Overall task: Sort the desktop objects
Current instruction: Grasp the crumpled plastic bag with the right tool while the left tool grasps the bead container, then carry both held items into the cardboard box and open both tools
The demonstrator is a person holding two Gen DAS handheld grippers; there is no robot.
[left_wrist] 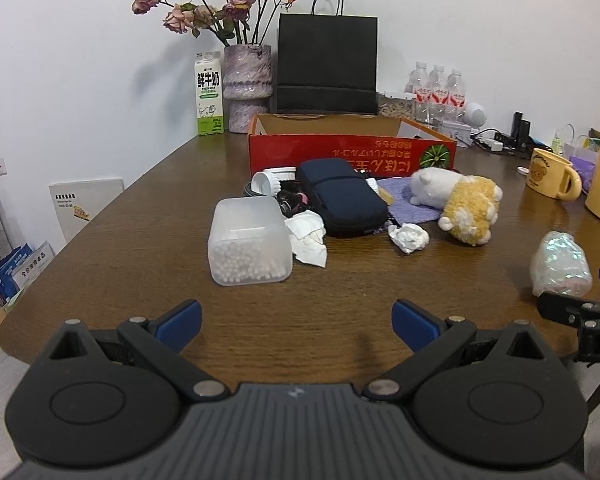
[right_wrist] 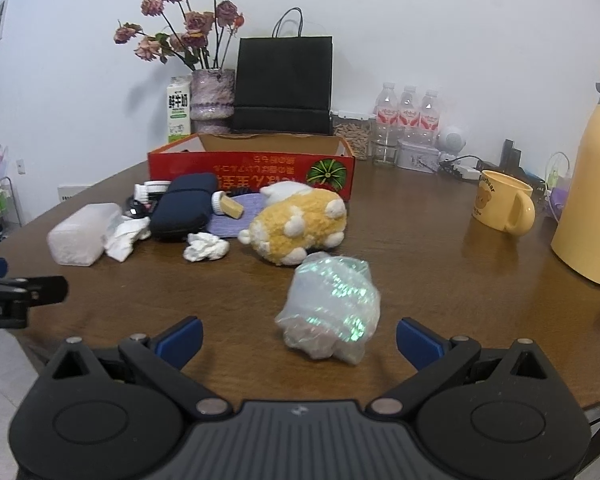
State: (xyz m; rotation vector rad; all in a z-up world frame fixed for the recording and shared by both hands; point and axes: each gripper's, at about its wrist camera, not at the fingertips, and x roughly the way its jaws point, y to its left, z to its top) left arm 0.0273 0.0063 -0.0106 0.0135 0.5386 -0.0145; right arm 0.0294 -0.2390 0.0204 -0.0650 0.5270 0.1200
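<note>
Crosswise, dark pouch (left_wrist: 342, 196), long axis toward box (left_wrist: 352, 152).

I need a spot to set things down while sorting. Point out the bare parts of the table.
Bare wood lies between the left gripper and the cotton swab box, and between the plush toy and the yellow mug. The stretch before the red box is crowded: dark pouch, crumpled tissues.
</note>
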